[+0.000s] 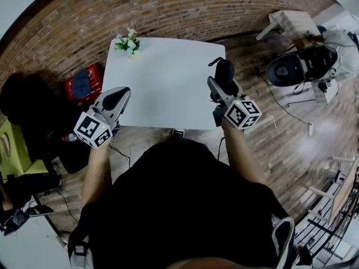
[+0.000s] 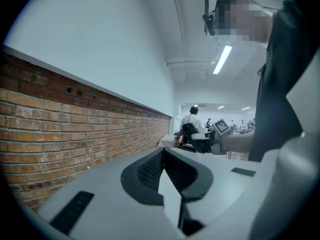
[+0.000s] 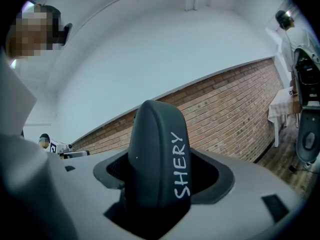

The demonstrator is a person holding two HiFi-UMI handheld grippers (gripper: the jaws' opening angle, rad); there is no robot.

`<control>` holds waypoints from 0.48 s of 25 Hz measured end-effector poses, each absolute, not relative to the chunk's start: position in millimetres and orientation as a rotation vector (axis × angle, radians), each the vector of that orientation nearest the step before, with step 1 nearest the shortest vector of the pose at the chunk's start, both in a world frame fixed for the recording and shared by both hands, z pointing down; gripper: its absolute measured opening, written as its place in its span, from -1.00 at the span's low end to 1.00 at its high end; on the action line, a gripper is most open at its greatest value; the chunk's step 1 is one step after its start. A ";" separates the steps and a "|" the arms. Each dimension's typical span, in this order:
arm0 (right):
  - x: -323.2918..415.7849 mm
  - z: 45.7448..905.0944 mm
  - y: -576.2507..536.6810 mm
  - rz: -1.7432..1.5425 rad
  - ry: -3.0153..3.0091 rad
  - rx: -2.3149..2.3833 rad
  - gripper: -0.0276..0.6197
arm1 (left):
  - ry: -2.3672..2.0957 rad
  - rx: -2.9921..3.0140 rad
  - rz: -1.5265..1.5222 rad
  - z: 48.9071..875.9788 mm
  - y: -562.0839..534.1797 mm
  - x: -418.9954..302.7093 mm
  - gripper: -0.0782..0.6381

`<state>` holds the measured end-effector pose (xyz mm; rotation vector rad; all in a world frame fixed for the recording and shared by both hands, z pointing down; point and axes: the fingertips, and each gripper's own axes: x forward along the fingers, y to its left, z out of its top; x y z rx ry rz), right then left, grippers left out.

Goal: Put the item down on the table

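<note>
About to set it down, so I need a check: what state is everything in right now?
Right gripper: closed on the dark grey rounded case lettered SHERY.
Dark grey rounded case: gripped, not yet set down.
Left gripper: jaws together, nothing between them.
Small white flower bunch: standing at the far left corner of the white table.

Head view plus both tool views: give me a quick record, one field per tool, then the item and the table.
left tool: jaws together, nothing between them
right tool: closed on the dark case
dark case: white lettering SHERY, held at the table's right edge
table: white, flowers at its far left corner
</note>
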<state>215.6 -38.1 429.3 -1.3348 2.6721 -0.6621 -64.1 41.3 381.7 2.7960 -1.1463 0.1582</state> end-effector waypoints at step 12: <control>239.1 436.2 -74.1 -0.694 2.678 -1.326 0.15 | -1.165 2.774 0.179 381.1 15.7 -37.9 -0.75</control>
